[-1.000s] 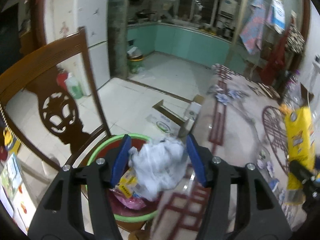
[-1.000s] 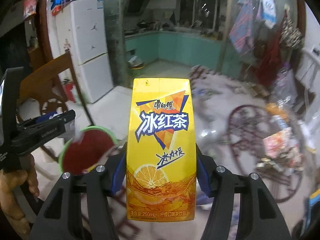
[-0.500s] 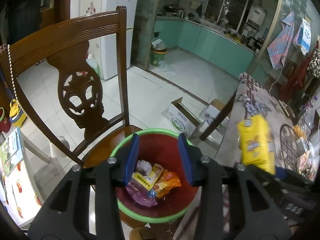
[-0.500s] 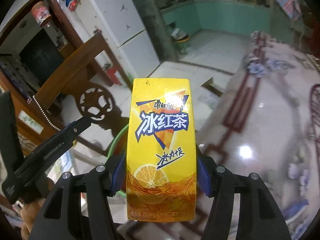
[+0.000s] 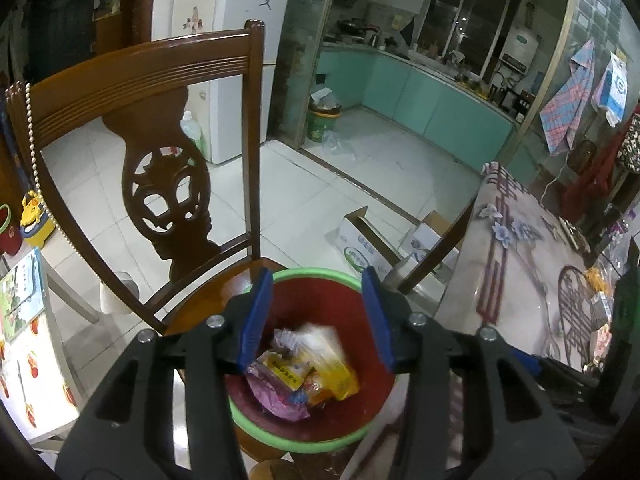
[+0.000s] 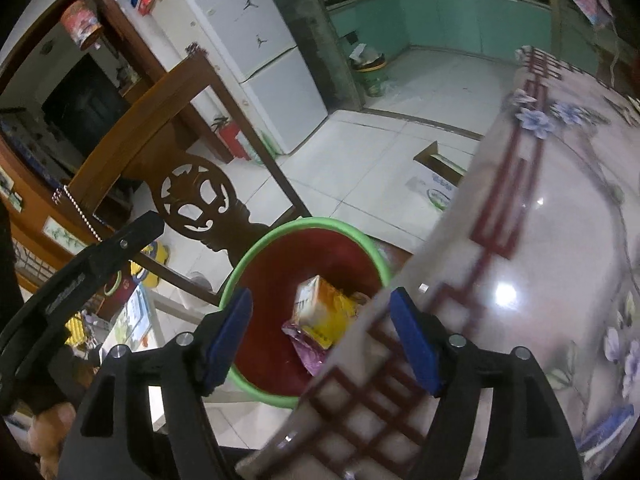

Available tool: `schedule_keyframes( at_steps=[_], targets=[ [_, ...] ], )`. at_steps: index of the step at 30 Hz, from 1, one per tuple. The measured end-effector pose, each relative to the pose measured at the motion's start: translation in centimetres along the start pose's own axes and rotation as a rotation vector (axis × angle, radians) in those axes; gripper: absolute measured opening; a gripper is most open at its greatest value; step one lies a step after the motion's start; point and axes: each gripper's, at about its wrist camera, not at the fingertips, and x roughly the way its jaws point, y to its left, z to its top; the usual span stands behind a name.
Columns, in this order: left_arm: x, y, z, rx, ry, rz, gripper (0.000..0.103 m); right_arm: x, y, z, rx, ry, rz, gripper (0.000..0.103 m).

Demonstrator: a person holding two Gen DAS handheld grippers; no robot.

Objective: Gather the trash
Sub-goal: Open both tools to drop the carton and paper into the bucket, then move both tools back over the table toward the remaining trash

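Note:
A red bin with a green rim (image 5: 304, 274) (image 6: 304, 222) stands on the seat of a wooden chair (image 5: 132, 80). Inside it lie wrappers and the yellow tea carton (image 6: 320, 310) (image 5: 328, 360), blurred in the left wrist view. My left gripper (image 5: 316, 316) hovers over the bin, jaws opening, nothing between them. My right gripper (image 6: 320, 336) hangs above the bin and the table edge; its jaws are opening and nothing is between them, with the carton lying below them in the bin.
A table with a glossy flowered cloth (image 6: 540, 240) (image 5: 520, 248) adjoins the bin on the right. Open cardboard boxes (image 5: 372, 240) sit on the tiled floor beyond. A fridge (image 6: 256, 40) and a green floor bin (image 5: 322, 120) stand further back. The left tool (image 6: 80, 272) shows at left.
The right gripper has let go of the yellow carton, which now lies in the bin. The left gripper dropped the white crumpled wad earlier and has stayed over the bin.

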Motion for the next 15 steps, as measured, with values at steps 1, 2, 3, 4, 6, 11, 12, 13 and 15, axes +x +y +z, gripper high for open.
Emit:
schedule_keyframes(
  at_steps=[1,2,3,4,6,11,12,13,15],
  targets=[
    [0.1,-0.4,-0.1,0.011,0.002,-0.002,0.046,-0.7,-0.6,-0.3,0.008,-0.005,-0.006,0.069],
    [0.1,-0.6,-0.2,0.017,0.004,-0.004,0.047,-1.3,-1.0,-0.6,0.013,-0.01,-0.011,0.069],
    [0.2,-1.1,-0.3,0.03,0.009,-0.009,0.047,-2.3,-1.7,-1.1,0.021,-0.02,-0.021,0.07],
    [0.2,-1.5,-0.4,0.038,0.012,-0.014,0.047,-3.0,-2.3,-1.5,0.025,-0.027,-0.029,0.07],
    [0.3,-2.3,-0.6,0.055,0.02,-0.027,0.047,-5.2,-3.8,-2.7,0.027,-0.046,-0.063,0.073],
    [0.3,-5.7,-1.4,0.114,0.039,-0.078,0.053,-10.9,-8.7,-5.5,0.062,-0.095,-0.181,0.074],
    [0.3,-6.3,-1.6,0.127,0.041,-0.086,0.055,-12.0,-10.0,-6.1,0.079,-0.103,-0.202,0.075],
    [0.2,-7.3,-1.8,0.143,0.045,-0.101,0.057,-13.3,-11.3,-6.8,0.096,-0.112,-0.226,0.075],
    [0.2,-9.2,-2.3,0.169,0.055,-0.138,0.066,-15.3,-13.7,-7.8,0.123,-0.122,-0.272,0.081]
  ],
)
